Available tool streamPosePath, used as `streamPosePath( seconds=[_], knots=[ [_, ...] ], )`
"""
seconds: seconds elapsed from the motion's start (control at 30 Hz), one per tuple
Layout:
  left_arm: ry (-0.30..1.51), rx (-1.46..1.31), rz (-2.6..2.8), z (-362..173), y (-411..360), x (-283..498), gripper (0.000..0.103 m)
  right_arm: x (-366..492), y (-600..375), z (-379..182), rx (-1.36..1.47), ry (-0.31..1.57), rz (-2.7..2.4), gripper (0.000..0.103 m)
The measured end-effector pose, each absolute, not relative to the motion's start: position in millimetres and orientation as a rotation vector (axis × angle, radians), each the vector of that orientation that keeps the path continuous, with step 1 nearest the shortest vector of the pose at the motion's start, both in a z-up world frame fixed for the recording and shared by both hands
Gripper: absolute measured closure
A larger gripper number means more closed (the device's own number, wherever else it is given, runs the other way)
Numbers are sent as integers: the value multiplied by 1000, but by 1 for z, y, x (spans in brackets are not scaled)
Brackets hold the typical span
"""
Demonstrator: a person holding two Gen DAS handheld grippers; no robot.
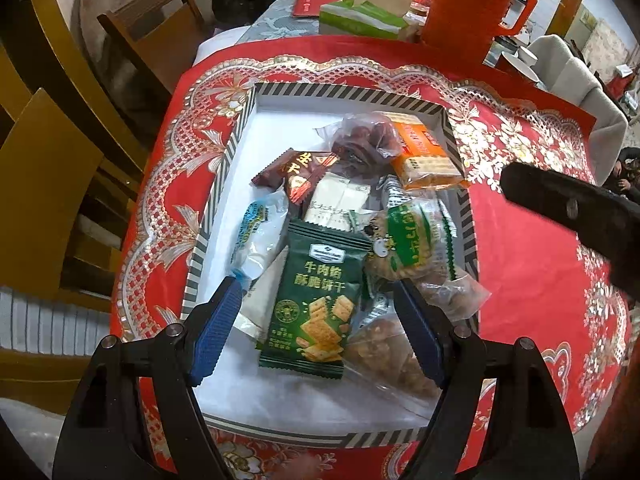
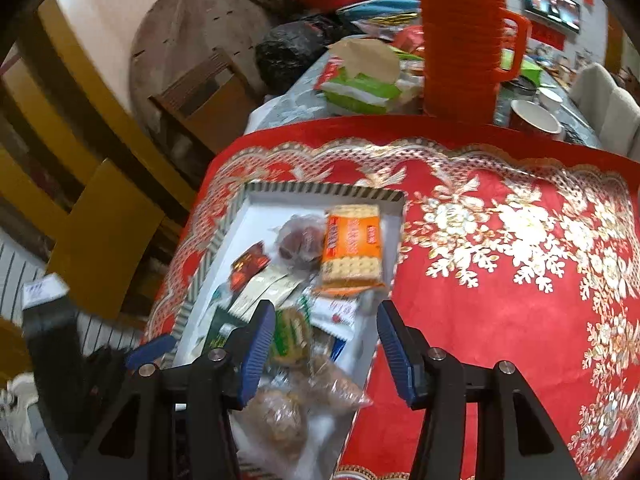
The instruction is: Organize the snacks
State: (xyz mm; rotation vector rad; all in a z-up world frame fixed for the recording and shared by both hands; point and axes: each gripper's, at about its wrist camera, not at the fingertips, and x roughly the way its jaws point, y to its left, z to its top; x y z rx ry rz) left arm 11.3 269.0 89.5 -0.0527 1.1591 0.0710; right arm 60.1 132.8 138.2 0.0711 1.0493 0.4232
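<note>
A striped-rim white box (image 1: 236,136) on the red tablecloth holds several snack packs. A green cracker pack (image 1: 316,300) lies flat between the open blue pads of my left gripper (image 1: 318,292), which hovers just over it. An orange cracker pack (image 1: 424,152) leans at the box's far right; it also shows in the right wrist view (image 2: 352,248). A brown pack (image 1: 296,172), a clear bag of dark fruit (image 1: 364,140) and clear-wrapped cakes (image 1: 400,344) lie around. My right gripper (image 2: 326,320) is open and empty over the box's right edge (image 2: 396,240); its body shows in the left wrist view (image 1: 572,208).
An orange stack of cups (image 1: 472,0) and a green tissue pack (image 1: 360,16) stand beyond the red cloth's far edge. Wooden chairs (image 1: 148,36) stand to the left. The red tablecloth (image 2: 520,280) spreads to the right of the box.
</note>
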Motion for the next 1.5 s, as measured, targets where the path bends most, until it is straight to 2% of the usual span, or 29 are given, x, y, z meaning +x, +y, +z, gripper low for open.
streamPosePath(
  seconds=[0.67,0.8,1.5],
  knots=[
    [1107,-20,189,100,259,-2,23,42,127,143,-19,1031,535,51],
    [1123,-94,155,96,266,-2,14,42,129,144,-27,1030,537,51],
    [1159,-58,117,87,264,0,14,42,134,139,-27,1054,518,51]
  ],
)
